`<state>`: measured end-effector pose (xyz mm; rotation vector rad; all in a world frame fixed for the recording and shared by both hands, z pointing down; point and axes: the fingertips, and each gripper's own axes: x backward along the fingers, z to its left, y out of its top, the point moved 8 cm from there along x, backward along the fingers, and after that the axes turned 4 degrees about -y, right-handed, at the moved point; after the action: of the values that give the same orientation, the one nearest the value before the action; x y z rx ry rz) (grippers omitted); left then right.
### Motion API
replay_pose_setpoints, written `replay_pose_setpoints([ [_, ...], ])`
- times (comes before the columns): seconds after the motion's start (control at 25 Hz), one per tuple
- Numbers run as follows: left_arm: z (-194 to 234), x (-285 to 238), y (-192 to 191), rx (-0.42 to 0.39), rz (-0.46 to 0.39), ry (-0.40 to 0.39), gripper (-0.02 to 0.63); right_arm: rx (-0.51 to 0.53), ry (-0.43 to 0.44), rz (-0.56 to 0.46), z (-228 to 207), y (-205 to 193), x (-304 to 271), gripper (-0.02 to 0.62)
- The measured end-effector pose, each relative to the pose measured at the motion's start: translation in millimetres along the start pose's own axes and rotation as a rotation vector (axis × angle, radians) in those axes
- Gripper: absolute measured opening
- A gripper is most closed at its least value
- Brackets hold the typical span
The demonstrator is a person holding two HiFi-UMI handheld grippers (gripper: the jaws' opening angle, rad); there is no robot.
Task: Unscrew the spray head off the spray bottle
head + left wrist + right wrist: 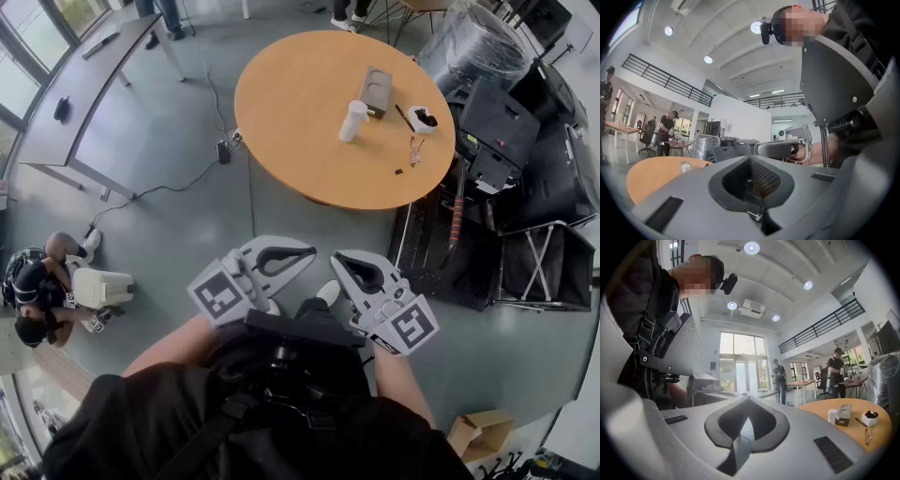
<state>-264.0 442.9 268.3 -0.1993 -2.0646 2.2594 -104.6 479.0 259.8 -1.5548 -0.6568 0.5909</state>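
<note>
head view: the spray bottle (352, 120) stands upright on the round counter (300, 141), with its long axis vertical and its top pointing up. it is a slim white cylinder that looks like smooth plastic; its head is too small to make out. the counter top is smooth orange-brown wood. just beside the spray bottle stands a grey box (376, 92) with an oval slot on top. further right lie a thin dark pen (403, 116) and a pair of glasses (415, 149). the left tongs (309, 251) and the right tongs (339, 261) are matte grey plastic, each with a marker cube at the back. they are held side by side close to the person's body, over a smooth grey floor (169, 141) and well apart from the counter.

left gripper view: the left tongs (754, 180) are closed right up. their dark ribbed pads meet with nothing between them. beyond them the orange counter (647, 176) shows at the lower left.

right gripper view: the right tongs (747, 423) are likewise closed tight and hold nothing. off to the right is the counter (843, 433). the spray bottle (832, 415) stands upright on it, next to the grey box (843, 415); whether the two touch cannot be told.
</note>
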Motion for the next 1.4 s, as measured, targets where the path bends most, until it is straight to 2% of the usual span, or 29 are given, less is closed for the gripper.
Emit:
replay_pose_setpoints([
  [0.2,24,-37,0,-0.01,0.013,0.012,0.006,0.007,0.003,0.015,-48,3,-1,-0.008],
  [0.48,52,-95,9,-0.005,-0.013,0.036,0.006,0.01,0.032,0.032,-112,7,4,-0.008],
  [0.84,70,-164,7,0.06,0.035,0.104,0.006,-0.04,0.082,0.037,-184,7,26,-0.008],
  [1.08,86,-206,7,0.101,0.038,0.158,0.008,-0.067,0.114,0.032,-237,8,37,-0.006],
  [1.4,98,-237,-1,0.095,0.063,0.156,0.008,-0.075,0.153,0.049,-272,0,33,-0.006],
])
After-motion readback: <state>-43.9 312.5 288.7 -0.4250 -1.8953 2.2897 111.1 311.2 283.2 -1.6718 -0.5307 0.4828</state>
